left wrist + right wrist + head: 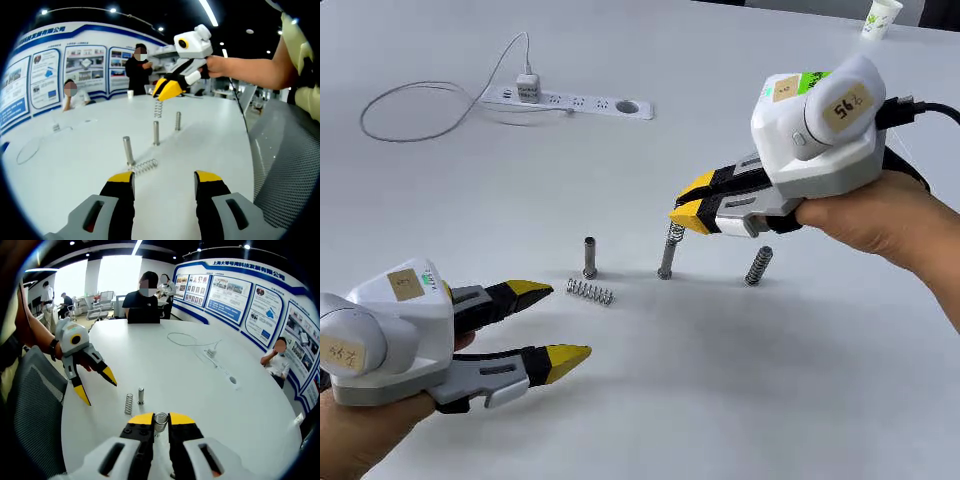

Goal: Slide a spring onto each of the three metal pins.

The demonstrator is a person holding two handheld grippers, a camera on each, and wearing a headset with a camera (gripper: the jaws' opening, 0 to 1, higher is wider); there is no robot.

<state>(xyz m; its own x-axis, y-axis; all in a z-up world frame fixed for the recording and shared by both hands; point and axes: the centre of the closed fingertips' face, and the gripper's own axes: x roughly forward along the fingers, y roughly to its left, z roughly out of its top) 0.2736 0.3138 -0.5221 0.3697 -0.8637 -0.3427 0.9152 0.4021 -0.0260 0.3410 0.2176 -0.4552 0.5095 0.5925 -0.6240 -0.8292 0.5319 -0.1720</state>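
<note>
Left claw [563, 320] hangs wide and empty, low over the tabletop [740, 380]. Next along, a loose spring [590, 291] lies flat just beside the bare pin [590, 256]. Now the middle pin [666, 258]: your right claw [678, 212] pinches a second spring [675, 233] right at its top. Come in crooked and the coil could snag, or knock the pin over. Rightmost pin [758, 265] is already loaded and leans a little. The sticker [847, 106] on your right handle looks like 56.
</note>
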